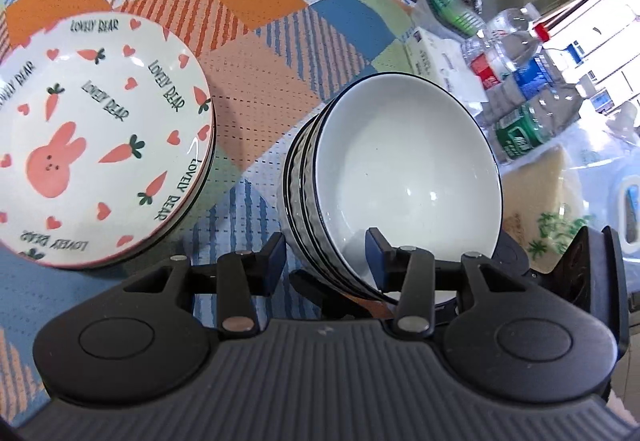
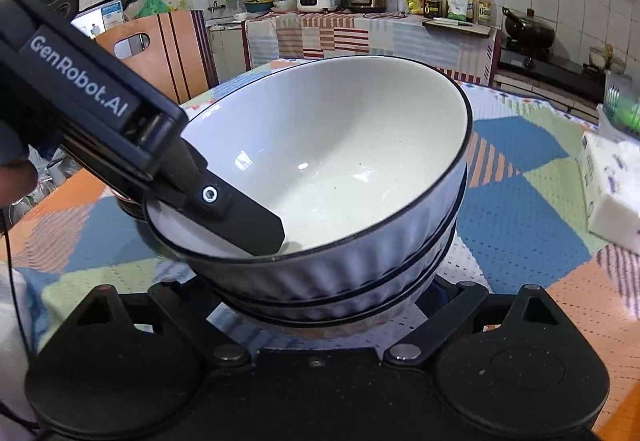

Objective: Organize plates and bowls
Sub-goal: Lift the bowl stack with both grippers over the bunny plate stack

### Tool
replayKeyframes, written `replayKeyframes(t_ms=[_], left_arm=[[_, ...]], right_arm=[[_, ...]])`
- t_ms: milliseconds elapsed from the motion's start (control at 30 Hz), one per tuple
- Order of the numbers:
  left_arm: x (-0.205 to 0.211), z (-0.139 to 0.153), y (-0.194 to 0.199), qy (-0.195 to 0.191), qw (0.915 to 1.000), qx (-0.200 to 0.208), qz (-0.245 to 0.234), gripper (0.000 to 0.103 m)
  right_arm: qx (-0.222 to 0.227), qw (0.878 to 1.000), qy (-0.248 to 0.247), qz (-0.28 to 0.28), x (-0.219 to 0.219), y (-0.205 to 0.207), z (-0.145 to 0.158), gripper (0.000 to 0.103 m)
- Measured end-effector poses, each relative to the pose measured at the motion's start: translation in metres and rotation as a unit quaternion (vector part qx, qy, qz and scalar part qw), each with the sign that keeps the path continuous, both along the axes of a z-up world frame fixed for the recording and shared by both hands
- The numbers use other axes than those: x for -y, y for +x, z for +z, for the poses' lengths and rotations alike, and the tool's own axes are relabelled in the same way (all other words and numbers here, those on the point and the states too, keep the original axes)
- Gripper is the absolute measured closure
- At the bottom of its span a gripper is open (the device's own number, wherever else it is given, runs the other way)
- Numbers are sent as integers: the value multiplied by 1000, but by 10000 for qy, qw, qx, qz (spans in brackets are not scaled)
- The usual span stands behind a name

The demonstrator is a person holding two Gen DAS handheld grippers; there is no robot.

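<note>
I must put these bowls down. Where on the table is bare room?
Bare patchwork tablecloth lies between the rabbit-print white plates and the stacked white ribbed bowls, and beyond the plates. It is crowded beside the bowls: clear plastic bottles and a white tissue pack.
</note>
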State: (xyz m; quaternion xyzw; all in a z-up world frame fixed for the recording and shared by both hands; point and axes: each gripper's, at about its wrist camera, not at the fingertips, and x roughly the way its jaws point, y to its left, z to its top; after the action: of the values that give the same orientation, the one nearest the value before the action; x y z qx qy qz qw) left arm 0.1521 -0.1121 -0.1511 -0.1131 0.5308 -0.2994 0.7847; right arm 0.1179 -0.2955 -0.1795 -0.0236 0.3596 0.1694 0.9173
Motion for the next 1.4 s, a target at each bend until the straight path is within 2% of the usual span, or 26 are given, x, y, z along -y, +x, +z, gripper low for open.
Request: replayKeyframes(t_ms=[533,867,1200,1300,1400], left_arm=[[-46,59,-44,118,9989,440,99,62],[-84,83,-59,203,9965,765,251,62],[-125,91,-26,187,9962,759,392,62],[-129,88,-12,264,9956,834,331,62],[-133,81,4,301,9962,737,350,62]], right_arm=[[296,9993,-62,207,-38,-30,50,6],[578,9980,3,271,-69,-40,65,6],[681,9964,-16,514,-99,-11,70,6],[701,9960,-34,555,-106,0,68,6],[665,9962,4,554,-110,12,60,6]])
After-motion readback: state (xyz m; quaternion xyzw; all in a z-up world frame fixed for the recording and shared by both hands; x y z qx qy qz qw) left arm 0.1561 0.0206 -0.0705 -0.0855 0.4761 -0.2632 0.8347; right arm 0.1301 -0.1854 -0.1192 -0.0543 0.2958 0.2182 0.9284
